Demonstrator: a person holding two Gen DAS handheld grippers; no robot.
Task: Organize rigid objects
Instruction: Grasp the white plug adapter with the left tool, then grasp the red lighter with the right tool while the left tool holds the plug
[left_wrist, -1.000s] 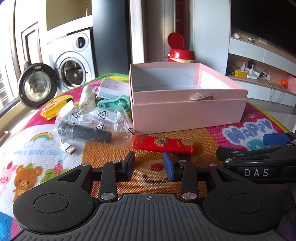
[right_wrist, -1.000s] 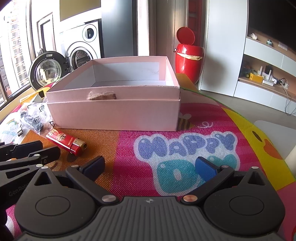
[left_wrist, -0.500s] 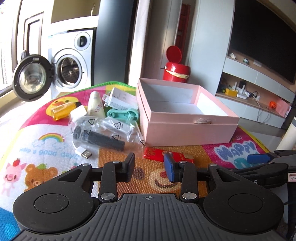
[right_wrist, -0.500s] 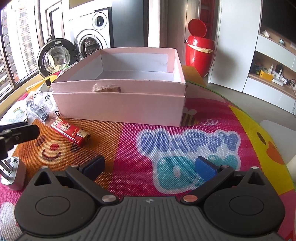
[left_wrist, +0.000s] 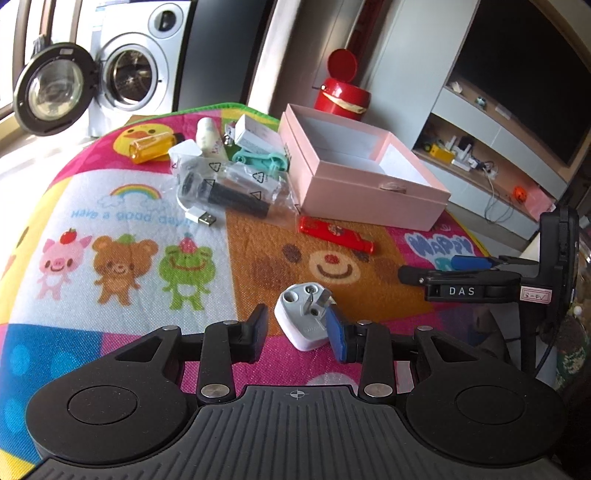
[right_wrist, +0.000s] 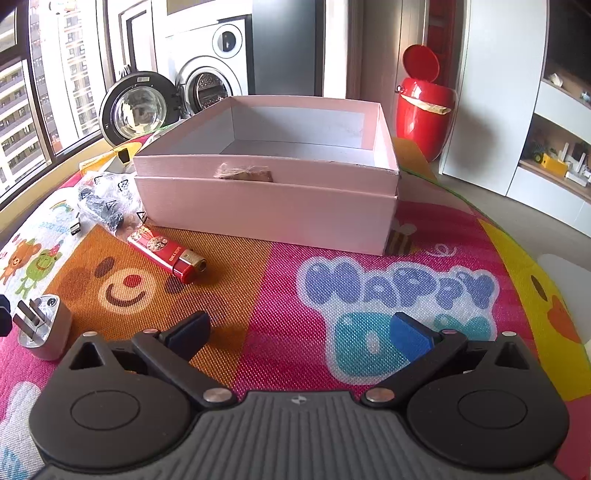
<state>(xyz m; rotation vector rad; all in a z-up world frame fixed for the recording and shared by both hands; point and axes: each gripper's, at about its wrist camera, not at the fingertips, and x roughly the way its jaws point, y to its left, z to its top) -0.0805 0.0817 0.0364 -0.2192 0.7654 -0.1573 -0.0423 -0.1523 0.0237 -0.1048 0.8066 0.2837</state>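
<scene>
Bright daylight pours in from the window (right_wrist: 26, 110) on the left, washing out the play mat (left_wrist: 22, 162) near it. Colours are vivid and focus sharp mid-frame. Fisheye bending curves the edges; the dark far right corner is perhaps slightly soft.

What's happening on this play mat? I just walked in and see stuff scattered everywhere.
A person with a handheld gripper in each hand is sorting loose items into the pink box, which looks empty so far. The left gripper hovers with open jaws around a white plug adapter lying on the mat, not yet gripping it. The right gripper is open over bare mat, holding nothing. A red lighter and bagged items wait beside the box.
</scene>
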